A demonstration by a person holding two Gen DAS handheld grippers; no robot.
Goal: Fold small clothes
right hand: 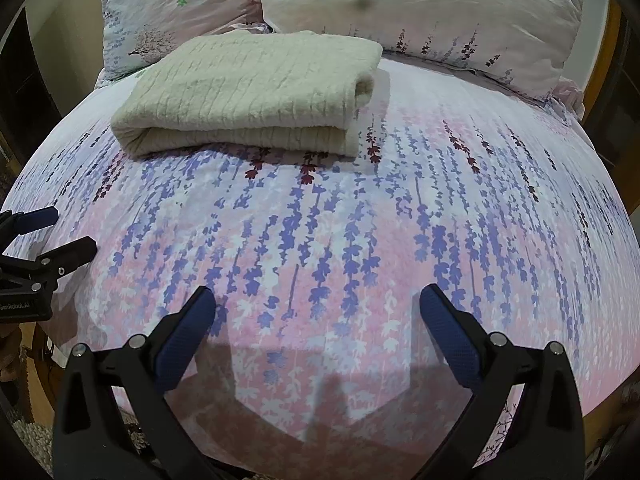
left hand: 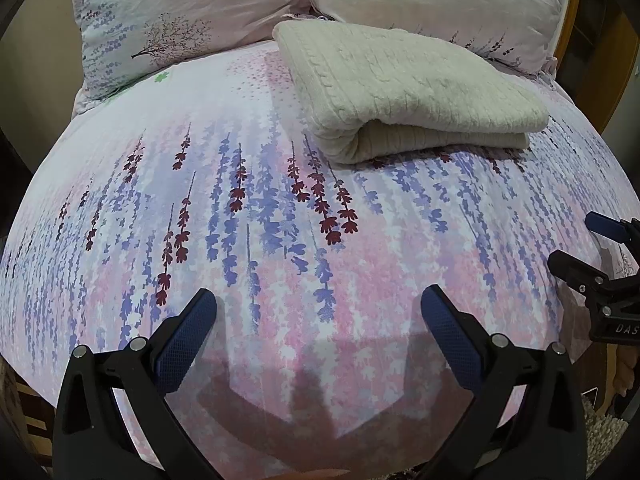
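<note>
A cream knitted garment (left hand: pixel 404 88) lies folded in a thick rectangle on the far part of the bed, near the pillows; it also shows in the right wrist view (right hand: pixel 256 92). My left gripper (left hand: pixel 318 300) is open and empty, hovering over the near part of the floral sheet, well short of the garment. My right gripper (right hand: pixel 316 300) is open and empty too, at a similar distance. Each gripper shows at the edge of the other's view: the right gripper (left hand: pixel 580 244) and the left gripper (right hand: pixel 64 232), both with jaws apart.
The bed (left hand: pixel 280 220) has a pink and lilac floral sheet (right hand: pixel 440 220). Two matching pillows (left hand: pixel 180 16) (right hand: pixel 420 4) lean at the head. A wooden bed frame (left hand: pixel 576 12) shows at the right. A pale rug (left hand: pixel 604 436) lies on the floor.
</note>
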